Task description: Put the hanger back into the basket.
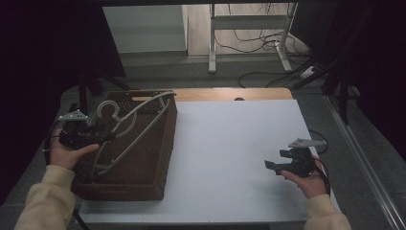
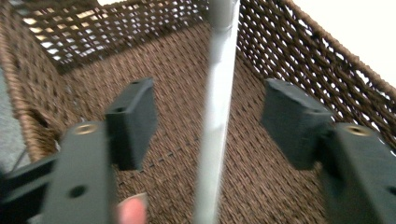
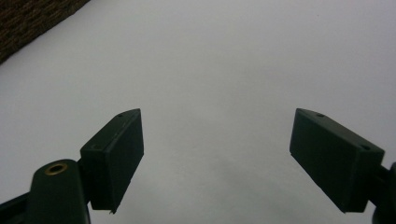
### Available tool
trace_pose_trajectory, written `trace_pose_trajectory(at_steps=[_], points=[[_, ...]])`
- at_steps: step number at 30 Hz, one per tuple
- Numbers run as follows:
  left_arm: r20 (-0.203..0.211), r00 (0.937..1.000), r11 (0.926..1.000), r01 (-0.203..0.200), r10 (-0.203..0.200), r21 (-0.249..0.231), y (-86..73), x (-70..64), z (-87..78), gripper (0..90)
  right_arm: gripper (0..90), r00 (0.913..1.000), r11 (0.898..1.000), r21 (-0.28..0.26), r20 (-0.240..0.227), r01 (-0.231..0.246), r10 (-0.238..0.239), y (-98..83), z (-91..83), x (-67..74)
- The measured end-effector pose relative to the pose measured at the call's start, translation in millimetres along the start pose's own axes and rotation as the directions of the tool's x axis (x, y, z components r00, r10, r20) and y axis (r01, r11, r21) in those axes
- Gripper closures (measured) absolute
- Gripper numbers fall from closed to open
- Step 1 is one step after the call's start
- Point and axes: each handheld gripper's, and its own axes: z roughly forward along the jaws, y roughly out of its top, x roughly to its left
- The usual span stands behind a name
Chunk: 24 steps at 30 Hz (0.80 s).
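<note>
Currently we list: grey hanger (image 1: 131,125) lying in the wicker basket (image 1: 158,158), left of frame, released; left gripper (image 2: 212,116) jaws apart around its bar, not pressing. Right gripper (image 3: 215,154) open, empty. Withdrawal remains.

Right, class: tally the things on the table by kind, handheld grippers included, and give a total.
Wicker basket: 1
Grey clothes hanger, in the basket: 1
Handheld grippers: 2, the left gripper open astride the hanger's bar, the right gripper open over the white table
Total: 4

No readable text — nowhere.
</note>
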Motion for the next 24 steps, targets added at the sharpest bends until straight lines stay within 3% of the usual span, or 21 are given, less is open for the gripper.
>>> trace_pose_trajectory(at_steps=[8,24], points=[[-0.049,0.9986,0.9996,-0.018,0.019,0.023,2.1,-8.0,1.8,24.7,17.6,1.0,1.0,0.005,-0.003,0.004,-0.004,0.2,0.8,0.9],[-0.02,0.9988,0.9989,-0.044,0.045,0.018,3.0,-22.4,0.7,25.4,17.6,1.0,1.0,0.013,-0.008,0.005,-0.005,0.2,1.8,0.7]])
